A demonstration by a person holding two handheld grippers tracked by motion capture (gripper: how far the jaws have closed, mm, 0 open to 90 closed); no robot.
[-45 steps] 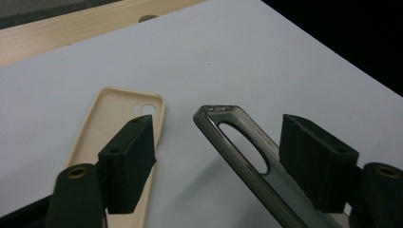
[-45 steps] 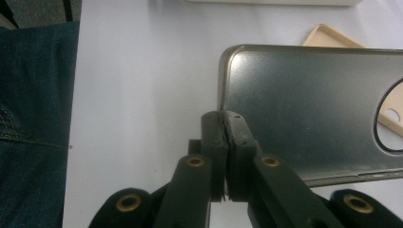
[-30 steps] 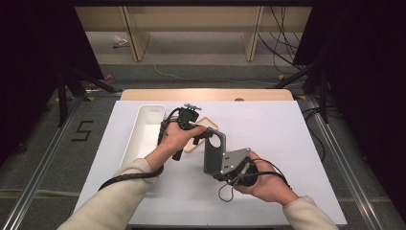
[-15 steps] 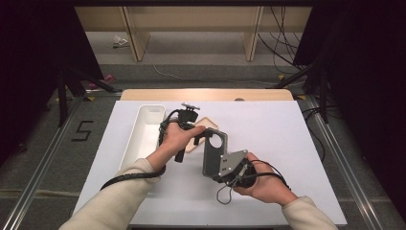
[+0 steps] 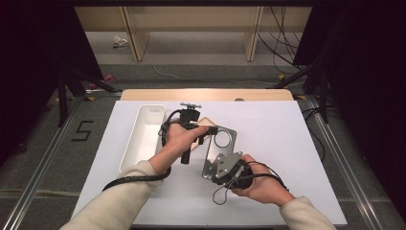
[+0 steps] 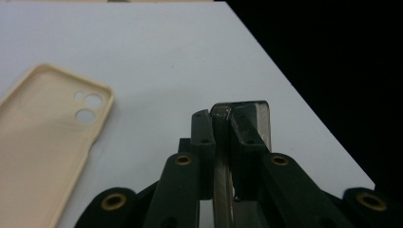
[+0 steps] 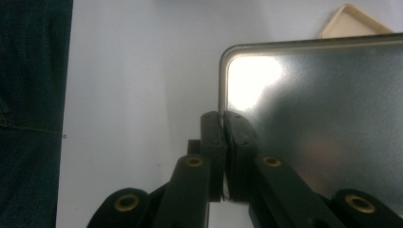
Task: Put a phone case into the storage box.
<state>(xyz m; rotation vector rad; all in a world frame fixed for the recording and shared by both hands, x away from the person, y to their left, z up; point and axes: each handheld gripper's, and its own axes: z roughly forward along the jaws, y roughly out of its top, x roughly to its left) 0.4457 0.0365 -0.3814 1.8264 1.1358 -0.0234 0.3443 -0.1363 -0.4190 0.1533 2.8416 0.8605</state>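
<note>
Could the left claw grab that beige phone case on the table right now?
Probably not as things stand. The left claw is shut on the clear case, so its jaws are taken up. The beige phone case lies flat close beside it with nothing between them, yet the claw would have to let go first.

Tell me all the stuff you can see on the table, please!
clear phone case: 1, see-through with a grey sheen, middle of the table, held up between both grippers.
beige phone case: 1, beige, flat on the table behind the clear one.
tray: 1, white, long, left part of the table.
table: 1, white top.
left gripper: 1, black, jaws shut on the clear phone case's edge.
right gripper: 1, black, jaws shut on the clear phone case's corner.
hands: 2, one on each gripper, light sleeves.
</note>
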